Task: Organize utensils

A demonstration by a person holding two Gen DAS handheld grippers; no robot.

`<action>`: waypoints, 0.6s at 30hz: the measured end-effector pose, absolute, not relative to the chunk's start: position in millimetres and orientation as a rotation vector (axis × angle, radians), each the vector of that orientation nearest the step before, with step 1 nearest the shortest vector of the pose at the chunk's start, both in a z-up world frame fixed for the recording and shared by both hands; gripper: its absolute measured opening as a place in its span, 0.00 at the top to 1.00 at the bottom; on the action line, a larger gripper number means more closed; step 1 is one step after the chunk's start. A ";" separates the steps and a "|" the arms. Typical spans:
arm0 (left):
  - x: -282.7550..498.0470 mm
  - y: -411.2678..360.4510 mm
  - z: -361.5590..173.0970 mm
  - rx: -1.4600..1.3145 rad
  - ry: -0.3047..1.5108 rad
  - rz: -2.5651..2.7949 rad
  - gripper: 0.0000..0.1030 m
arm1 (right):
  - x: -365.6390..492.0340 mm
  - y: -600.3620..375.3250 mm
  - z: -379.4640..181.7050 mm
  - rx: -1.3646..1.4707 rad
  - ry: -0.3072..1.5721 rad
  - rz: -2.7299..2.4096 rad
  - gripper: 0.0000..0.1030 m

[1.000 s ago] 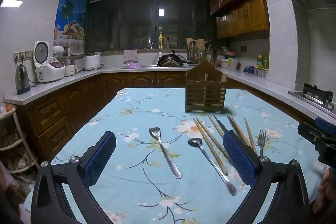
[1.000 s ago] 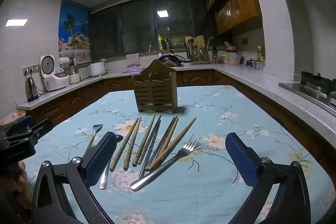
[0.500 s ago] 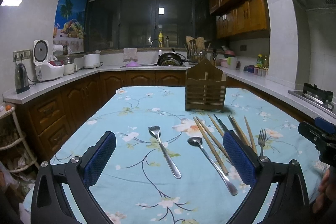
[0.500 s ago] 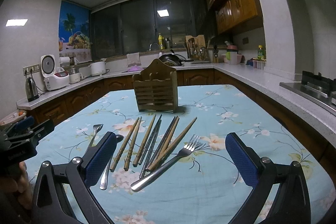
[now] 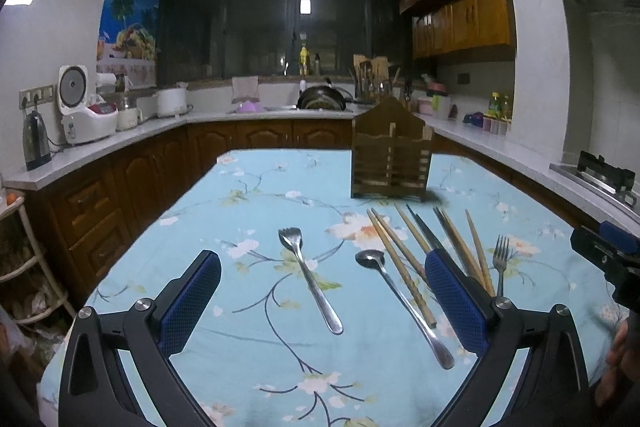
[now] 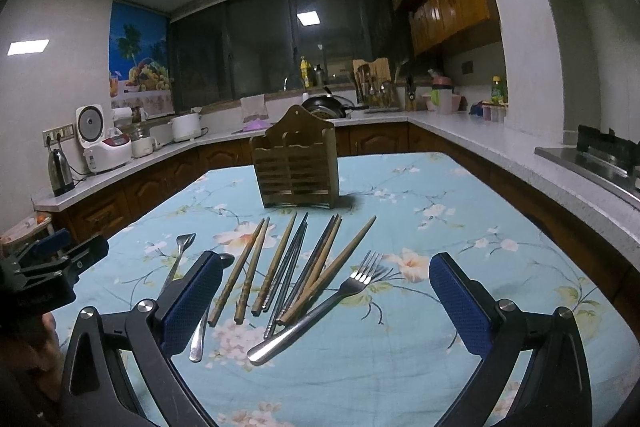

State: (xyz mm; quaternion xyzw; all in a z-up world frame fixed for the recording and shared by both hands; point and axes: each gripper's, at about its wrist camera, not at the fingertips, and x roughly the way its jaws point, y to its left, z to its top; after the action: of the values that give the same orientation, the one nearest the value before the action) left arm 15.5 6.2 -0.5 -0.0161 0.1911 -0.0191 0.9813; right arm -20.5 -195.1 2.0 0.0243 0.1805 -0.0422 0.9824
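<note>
Kitchen tabletop (image 5: 256, 347), floral cloth: nothing has shifted. Both grippers (image 5: 320, 303) (image 6: 326, 303) stay wide open, empty; utensils lie before holder (image 6: 295, 169), unsorted.

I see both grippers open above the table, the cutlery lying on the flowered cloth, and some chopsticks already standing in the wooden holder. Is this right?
Not quite: no chopsticks stand in the wooden holder. The right wrist view shows the chopsticks all lying on the cloth in front of it. The rest holds: left gripper and right gripper are open.
</note>
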 end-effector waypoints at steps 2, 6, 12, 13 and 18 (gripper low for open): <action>23.3 7.1 0.5 -0.040 0.422 -0.053 0.01 | -15.8 -197.5 3.0 0.063 0.388 -0.066 0.00; 49.1 5.9 3.2 -0.056 0.543 -0.110 0.01 | -0.8 -204.1 3.4 0.121 0.466 -0.033 0.00; 101.5 7.7 8.2 -0.109 0.731 -0.208 0.08 | 25.3 -228.3 -1.1 0.211 0.575 -0.043 0.03; 112.3 7.9 8.1 -0.122 0.765 -0.232 0.11 | 29.5 -233.0 -2.3 0.228 0.591 -0.045 0.06; 148.8 6.0 5.5 -0.143 0.859 -0.287 0.29 | 62.5 -258.1 -15.2 0.283 0.706 -0.074 0.29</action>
State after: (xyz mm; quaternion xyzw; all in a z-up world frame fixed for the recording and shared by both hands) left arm 148.8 6.0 5.5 -0.0689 0.4145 -0.1387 0.8968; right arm 62.5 -258.1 -15.2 0.1379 0.3443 -0.0360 0.9280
